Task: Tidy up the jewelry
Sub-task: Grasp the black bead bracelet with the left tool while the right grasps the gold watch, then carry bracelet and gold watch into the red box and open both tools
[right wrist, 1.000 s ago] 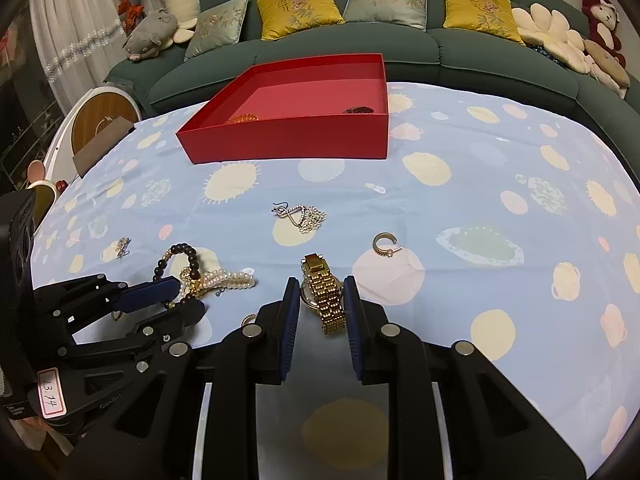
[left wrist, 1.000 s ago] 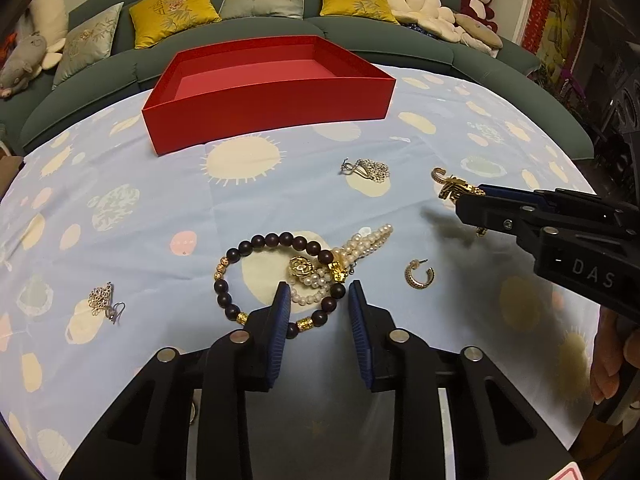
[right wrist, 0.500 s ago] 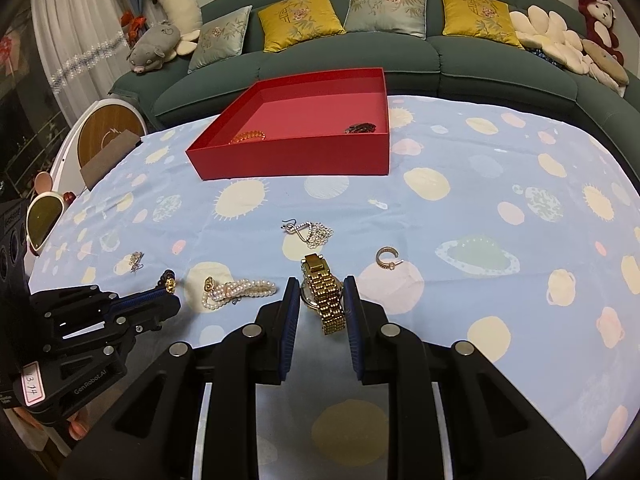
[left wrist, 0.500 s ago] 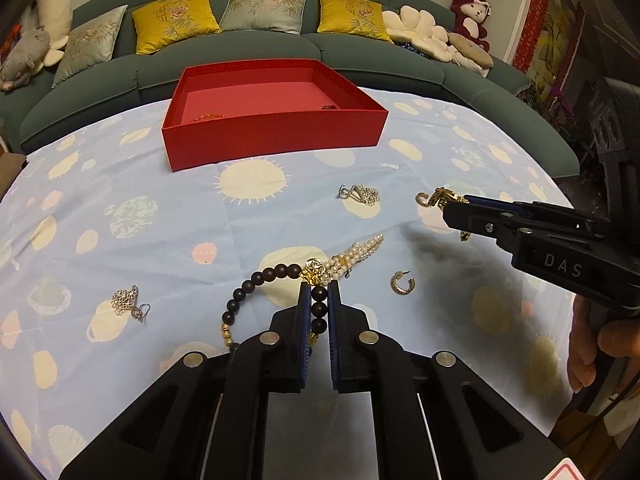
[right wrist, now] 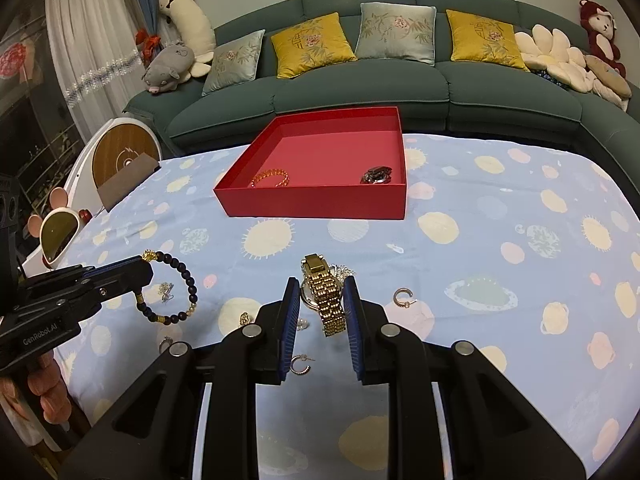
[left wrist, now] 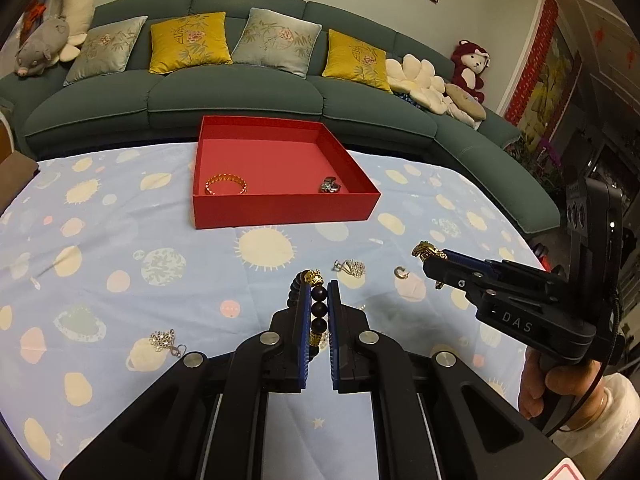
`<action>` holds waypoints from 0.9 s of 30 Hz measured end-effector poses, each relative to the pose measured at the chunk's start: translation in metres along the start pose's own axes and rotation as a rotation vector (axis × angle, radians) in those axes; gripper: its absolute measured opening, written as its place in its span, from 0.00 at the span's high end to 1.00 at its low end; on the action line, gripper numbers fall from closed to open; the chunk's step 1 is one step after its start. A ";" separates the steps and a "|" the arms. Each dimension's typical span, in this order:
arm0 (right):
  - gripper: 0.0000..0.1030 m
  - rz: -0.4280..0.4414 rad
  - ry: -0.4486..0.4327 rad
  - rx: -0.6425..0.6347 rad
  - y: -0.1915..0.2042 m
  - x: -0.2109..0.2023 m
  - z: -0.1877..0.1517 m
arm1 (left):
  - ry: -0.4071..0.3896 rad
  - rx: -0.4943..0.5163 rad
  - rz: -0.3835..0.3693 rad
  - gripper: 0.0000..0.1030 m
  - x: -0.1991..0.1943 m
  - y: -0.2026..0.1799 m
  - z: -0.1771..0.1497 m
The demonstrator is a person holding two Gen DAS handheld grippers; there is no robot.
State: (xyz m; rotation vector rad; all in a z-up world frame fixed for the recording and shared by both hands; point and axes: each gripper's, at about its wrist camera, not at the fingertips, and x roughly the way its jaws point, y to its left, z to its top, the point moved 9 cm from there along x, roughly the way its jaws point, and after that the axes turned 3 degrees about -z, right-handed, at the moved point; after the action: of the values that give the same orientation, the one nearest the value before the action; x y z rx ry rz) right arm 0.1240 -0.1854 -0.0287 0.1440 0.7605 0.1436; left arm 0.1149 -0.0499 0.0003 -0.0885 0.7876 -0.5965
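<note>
Left wrist view: the left claw (left wrist: pixel 319 300) is nearly shut, its pads pinching a strand of the dark bead bracelet (left wrist: pixel 319 308), which runs up between the jaws and pokes out past the tips with a gold bead on top. Round, glossy beads on a cord would probably roll or slip under a light squeeze, so the pinch looks safest across a bead's middle, as here; the hanging rest is light and limp and will swing. The red box (left wrist: pixel 280 208) sits well ahead of the tips, already holding a gold bangle (left wrist: pixel 226 186) at its near left. To the right, the right claw (left wrist: pixel 434 258) carries something gold at its tips.

Right wrist view: the right claw (right wrist: pixel 322 300) is closed partway onto a gold watch (right wrist: pixel 325 294), gripped across its case, the metal band dangling below. It looks heavier, stiff-linked and slick, likely to pivot. The box (right wrist: pixel 316 200) lies ahead; loose earrings remain on the cloth (right wrist: pixel 500 280) beneath.
</note>
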 end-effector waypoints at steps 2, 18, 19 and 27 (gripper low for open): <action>0.79 0.003 -0.009 -0.001 0.002 -0.002 0.005 | -0.011 -0.008 0.001 0.95 -0.002 0.001 0.007; 0.79 0.003 -0.140 0.006 0.000 0.007 0.119 | -0.184 0.087 0.090 0.95 -0.001 0.015 0.144; 0.79 -0.001 -0.140 0.008 -0.003 0.013 0.127 | -0.186 0.094 0.104 0.95 0.006 0.019 0.153; 0.79 -0.028 -0.116 0.026 -0.019 0.076 0.168 | -0.165 0.098 0.160 0.95 0.073 0.052 0.190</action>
State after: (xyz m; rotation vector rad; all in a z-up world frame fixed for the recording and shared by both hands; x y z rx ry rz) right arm 0.2971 -0.2031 0.0368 0.1650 0.6483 0.0980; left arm 0.3110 -0.0726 0.0736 0.0158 0.5985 -0.4685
